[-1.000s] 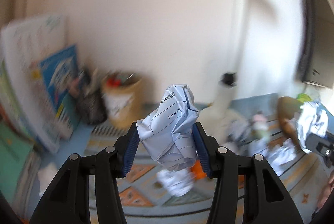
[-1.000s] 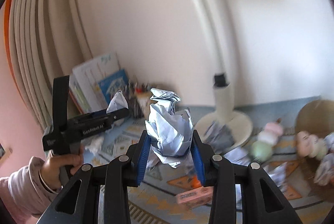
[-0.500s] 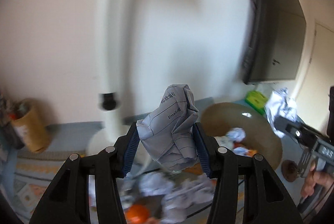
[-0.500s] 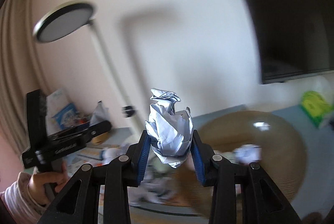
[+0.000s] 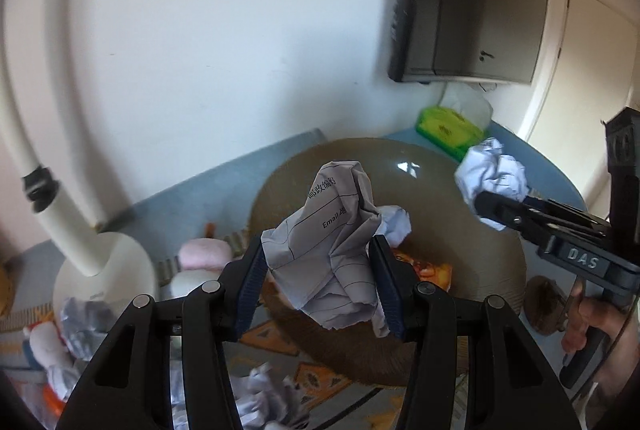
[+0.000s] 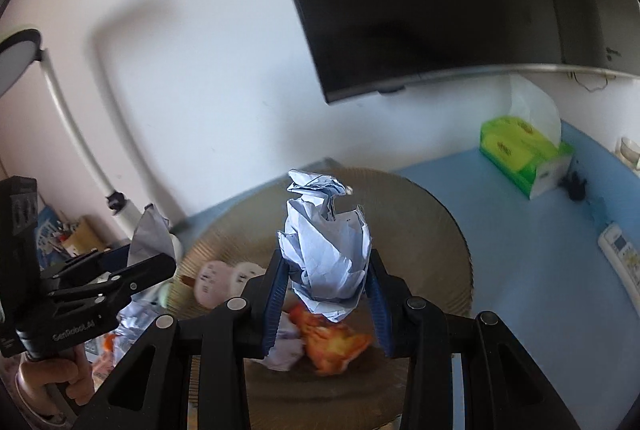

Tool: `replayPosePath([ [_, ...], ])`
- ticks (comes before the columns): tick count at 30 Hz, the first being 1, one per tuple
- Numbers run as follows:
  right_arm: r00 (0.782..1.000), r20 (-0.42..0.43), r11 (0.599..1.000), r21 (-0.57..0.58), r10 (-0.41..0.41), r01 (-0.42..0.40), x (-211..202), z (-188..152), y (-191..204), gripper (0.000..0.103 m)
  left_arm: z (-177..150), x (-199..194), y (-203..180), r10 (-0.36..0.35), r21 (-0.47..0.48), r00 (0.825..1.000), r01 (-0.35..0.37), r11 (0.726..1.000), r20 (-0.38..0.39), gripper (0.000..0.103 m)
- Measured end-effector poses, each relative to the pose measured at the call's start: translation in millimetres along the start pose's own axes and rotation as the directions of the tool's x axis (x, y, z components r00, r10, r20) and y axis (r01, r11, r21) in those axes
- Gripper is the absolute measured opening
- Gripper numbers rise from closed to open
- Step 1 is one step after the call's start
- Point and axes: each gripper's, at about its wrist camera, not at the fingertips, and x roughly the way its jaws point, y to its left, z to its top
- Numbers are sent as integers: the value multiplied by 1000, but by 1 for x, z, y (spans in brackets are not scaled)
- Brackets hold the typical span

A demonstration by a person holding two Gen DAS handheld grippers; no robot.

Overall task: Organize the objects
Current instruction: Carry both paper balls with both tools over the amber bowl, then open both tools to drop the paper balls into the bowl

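Observation:
My left gripper (image 5: 320, 286) is shut on a crumpled printed paper ball (image 5: 332, 250), held above the near rim of a round brown basket (image 5: 460, 230). My right gripper (image 6: 326, 290) is shut on a crumpled white paper ball (image 6: 326, 254), held over the same basket (image 6: 420, 230). The basket holds a paper ball (image 5: 394, 224) and an orange wrapper (image 6: 332, 340). The right gripper with its ball (image 5: 490, 177) shows at the right of the left wrist view. The left gripper (image 6: 120, 270) shows at the left of the right wrist view.
A white desk lamp (image 5: 76, 230) stands left of the basket, with plush toys (image 5: 204, 258) and loose paper balls (image 5: 272, 398) near its base. A green tissue box (image 6: 524, 157) and a remote (image 6: 622, 254) lie on the blue table at right. A dark monitor (image 6: 440, 1) hangs on the wall.
Both grippers have swung right, from the books and lamp area to above the brown basket, each still holding its paper ball.

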Motion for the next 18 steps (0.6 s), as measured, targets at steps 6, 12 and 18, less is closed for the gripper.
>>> replayPosePath([
  [6, 999, -8, 998, 57, 31, -31, 17, -3, -11, 42, 3, 14, -12, -40, 12, 999, 40, 999, -25, 55],
  [12, 998, -66, 997, 80, 25, -20, 31, -4, -8, 103, -6, 37, -17, -50, 28, 994, 53, 998, -95, 102],
  [18, 999, -40, 996, 87, 28, -25, 26, -5, 3, 103, -6, 29, -16, -33, 32, 997, 35, 999, -73, 102],
])
